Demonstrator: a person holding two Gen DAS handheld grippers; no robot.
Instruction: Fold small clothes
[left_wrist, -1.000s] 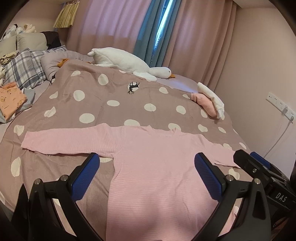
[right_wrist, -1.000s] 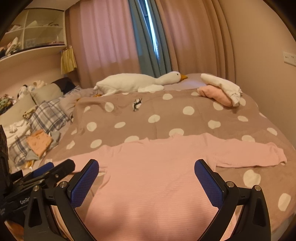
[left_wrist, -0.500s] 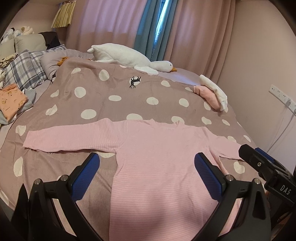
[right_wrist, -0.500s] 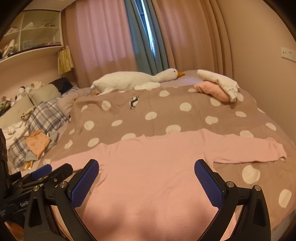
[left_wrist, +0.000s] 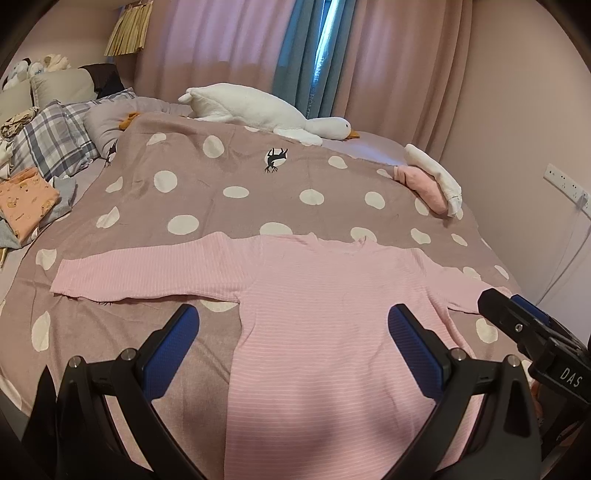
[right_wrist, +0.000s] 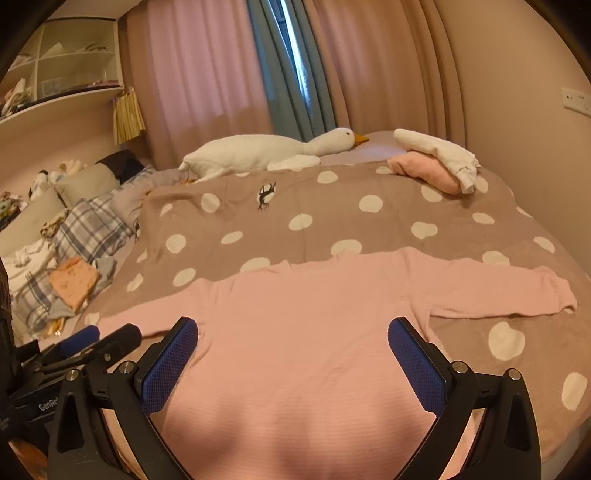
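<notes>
A pink striped long-sleeved shirt (left_wrist: 325, 295) lies flat and spread out on the dotted brown bedspread (left_wrist: 236, 173), both sleeves out to the sides. It also shows in the right wrist view (right_wrist: 314, 317). My left gripper (left_wrist: 293, 328) is open and empty above the shirt's lower left part. My right gripper (right_wrist: 293, 332) is open and empty above the shirt's lower body. In the left wrist view the right gripper (left_wrist: 532, 332) shows at the right edge; in the right wrist view the left gripper (right_wrist: 92, 343) shows at the lower left.
A white plush goose (left_wrist: 266, 110) lies at the far side of the bed. Folded pink and white clothes (left_wrist: 432, 181) sit at the far right. Plaid pillows (left_wrist: 55, 140) and an orange folded garment (left_wrist: 26, 199) lie at the left. A wall stands close at the right.
Both grippers have drawn back and risen slightly from the shirt, so more of the bed shows. Both stay open. The shirt has not moved.
</notes>
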